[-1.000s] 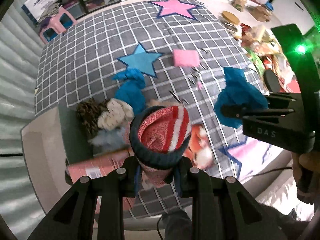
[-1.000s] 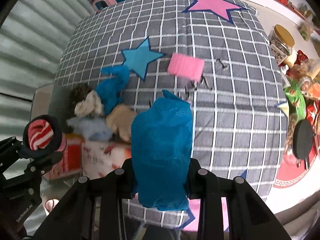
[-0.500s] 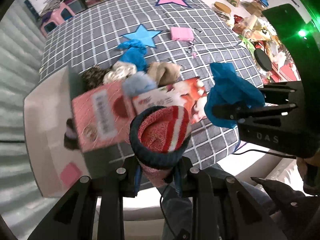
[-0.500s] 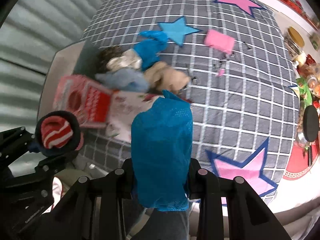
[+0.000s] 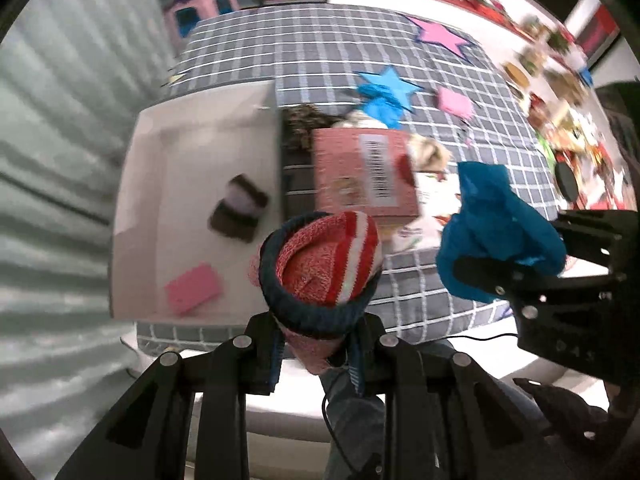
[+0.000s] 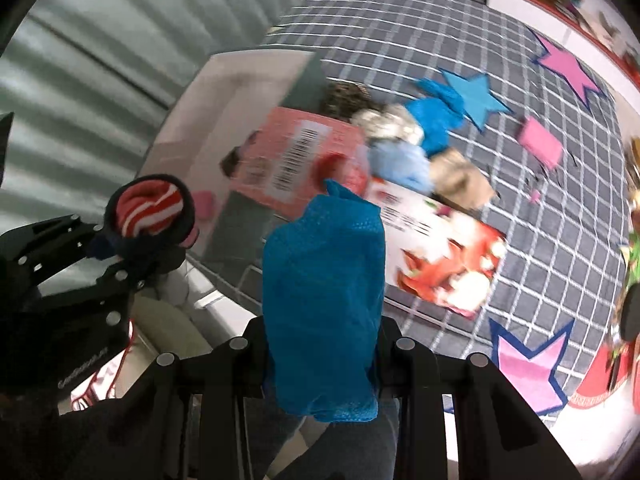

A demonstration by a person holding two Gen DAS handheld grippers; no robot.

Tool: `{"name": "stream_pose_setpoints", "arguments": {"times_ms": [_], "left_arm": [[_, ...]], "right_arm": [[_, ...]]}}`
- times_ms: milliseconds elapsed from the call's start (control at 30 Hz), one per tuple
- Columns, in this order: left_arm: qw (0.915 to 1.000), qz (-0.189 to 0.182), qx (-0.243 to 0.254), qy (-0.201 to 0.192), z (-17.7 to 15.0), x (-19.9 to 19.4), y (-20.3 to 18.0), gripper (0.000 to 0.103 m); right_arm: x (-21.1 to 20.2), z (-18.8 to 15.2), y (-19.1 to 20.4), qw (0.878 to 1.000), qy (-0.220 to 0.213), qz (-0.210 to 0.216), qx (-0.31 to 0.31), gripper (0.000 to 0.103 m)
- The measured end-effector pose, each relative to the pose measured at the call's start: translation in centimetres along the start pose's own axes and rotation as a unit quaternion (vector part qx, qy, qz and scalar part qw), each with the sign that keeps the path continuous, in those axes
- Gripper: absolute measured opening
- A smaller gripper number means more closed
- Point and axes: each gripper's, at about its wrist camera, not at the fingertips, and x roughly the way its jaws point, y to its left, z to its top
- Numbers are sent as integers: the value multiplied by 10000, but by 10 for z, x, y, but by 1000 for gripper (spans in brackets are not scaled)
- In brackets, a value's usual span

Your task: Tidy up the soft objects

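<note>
The left gripper [image 5: 316,340] has its fingers clamped on a rolled red-and-white striped sock [image 5: 326,264] with a dark navy cuff, held above the near edge of the surface [image 5: 340,64], which is covered in a grey checked cloth with pink and blue stars. The right gripper [image 6: 320,344] has its fingers closed on a bundle of blue mesh fabric [image 6: 322,304], which stands up between them.

At the near left corner of the surface sits a white box [image 5: 144,184]; inside it lie a brown-and-lilac rolled sock [image 5: 238,210] and a flat pink piece [image 5: 192,288]. Just beside the box's right wall lies a pink carton with a barcode [image 5: 362,172]. At the carton's far side, more soft things are heaped: a dark speckled one [image 6: 346,96], a pale blue one [image 6: 400,162], a tan one [image 6: 460,178] and another blue mesh piece [image 6: 434,120]. A pink pad [image 6: 538,142] lies apart, toward the far right.
</note>
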Motion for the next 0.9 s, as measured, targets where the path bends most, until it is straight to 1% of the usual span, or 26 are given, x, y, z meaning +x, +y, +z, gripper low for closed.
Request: {"name": "stream_pose_setpoints", "arguments": {"times_ms": [133,300,500,700,900], "left_arm": [[9989,82,-450,-44,-6,-2,31,29],[9951,263,-945,-97,-14,-2,69,29],[9892,380,-1406,-144,-23,-3,101,29],[9852,367,-1669,-140,-24,0,114,29],[9832,370,-1786,-119,-21,3,119,29]], "right_arm": [[1,12,31,9993,14,18,-360,35],[0,30,68,9969,-30,38,-779,35],[4,55,100,9949,-39,173,-990,35],[9,72,126,9922,-19,201,-1230,35],[13,79,138,9903,45,211,-1374,35]]}}
